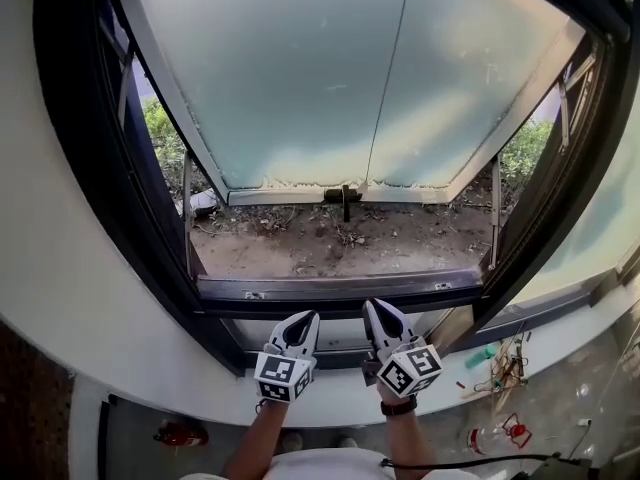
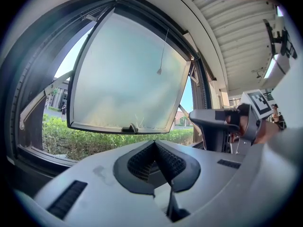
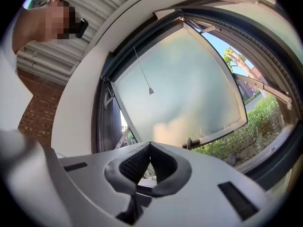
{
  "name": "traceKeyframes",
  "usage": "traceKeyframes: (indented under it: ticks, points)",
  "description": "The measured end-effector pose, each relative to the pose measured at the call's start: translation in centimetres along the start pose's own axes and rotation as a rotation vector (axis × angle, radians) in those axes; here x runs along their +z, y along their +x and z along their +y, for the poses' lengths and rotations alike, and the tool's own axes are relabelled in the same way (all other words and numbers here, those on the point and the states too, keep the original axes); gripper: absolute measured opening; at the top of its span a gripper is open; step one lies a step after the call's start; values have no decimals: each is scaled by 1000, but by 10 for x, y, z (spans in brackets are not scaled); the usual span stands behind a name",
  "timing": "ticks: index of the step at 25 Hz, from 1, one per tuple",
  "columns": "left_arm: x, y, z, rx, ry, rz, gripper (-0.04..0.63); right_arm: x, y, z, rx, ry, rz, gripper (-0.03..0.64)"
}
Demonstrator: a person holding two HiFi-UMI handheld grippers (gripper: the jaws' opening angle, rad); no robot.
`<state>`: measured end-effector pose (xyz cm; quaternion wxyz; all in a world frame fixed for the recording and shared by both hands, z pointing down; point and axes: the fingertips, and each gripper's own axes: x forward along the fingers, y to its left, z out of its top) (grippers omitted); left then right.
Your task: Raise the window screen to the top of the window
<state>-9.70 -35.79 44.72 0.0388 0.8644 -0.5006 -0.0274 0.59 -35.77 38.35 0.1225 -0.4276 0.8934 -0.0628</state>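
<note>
The dark window frame [image 1: 90, 158] fills the head view, and its frosted sash [image 1: 300, 78] is swung outward with a handle [image 1: 344, 196] on its lower edge. I see no mesh across the opening. A thin cord [image 2: 161, 56] with a small weight hangs in front of the glass. A dark rail [image 1: 340, 290] runs along the bottom of the opening; I cannot tell whether it belongs to the screen or the frame. My left gripper [image 1: 308, 317] and right gripper [image 1: 371, 307] are side by side just below that rail, both shut and holding nothing. The right gripper [image 2: 213, 119] also shows in the left gripper view.
Outside lie bare soil [image 1: 340, 243] and a green hedge [image 2: 85, 138]. A white wall ledge [image 1: 130, 358] runs under the window. On the floor are a red extinguisher [image 1: 180, 434] at the left and small tools and bottles [image 1: 500, 368] at the right.
</note>
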Motion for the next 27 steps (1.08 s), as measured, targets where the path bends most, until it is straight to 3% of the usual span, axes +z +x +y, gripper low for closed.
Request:
traceKeyframes:
  ticks: [7, 16, 22, 27]
  points:
    - [-1, 5, -11, -20, 1, -11, 2, -31, 1, -2, -32, -104, 99, 3]
    - [1, -8, 1, 2, -6, -30, 2, -46, 13, 6, -19, -96, 132, 3]
    - [-1, -18, 16, 20, 55, -16, 2, -60, 28, 26, 13, -91, 147, 3]
    - [-4, -20, 30, 24, 38, -13, 2, -70, 40, 34, 25, -98, 169, 3]
